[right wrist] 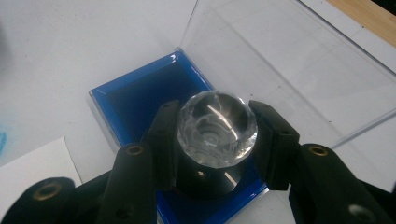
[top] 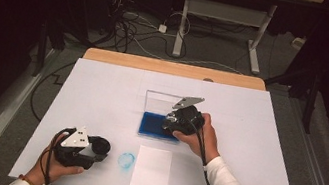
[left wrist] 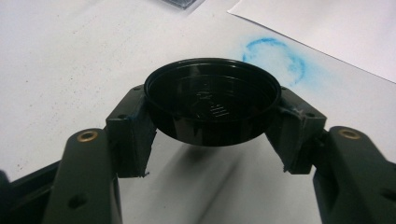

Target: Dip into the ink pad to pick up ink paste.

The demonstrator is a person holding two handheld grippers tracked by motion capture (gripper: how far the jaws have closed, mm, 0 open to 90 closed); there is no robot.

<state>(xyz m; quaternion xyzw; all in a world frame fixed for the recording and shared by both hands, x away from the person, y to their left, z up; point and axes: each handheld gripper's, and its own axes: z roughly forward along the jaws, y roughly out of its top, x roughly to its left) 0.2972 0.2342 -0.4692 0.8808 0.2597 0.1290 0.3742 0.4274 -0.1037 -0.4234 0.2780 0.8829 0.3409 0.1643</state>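
My left gripper squeezes a round black lid at the near left of the white table, beside a blue ring mark; my right gripper holds a clear shiny stamp over the blue ink box in the middle.

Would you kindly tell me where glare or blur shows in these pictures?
Right gripper view: bright glints on the faceted knob and clear lid. Left gripper view: streaky reflections inside the black cap, near tongs soft. High view: background dark, table evenly lit.
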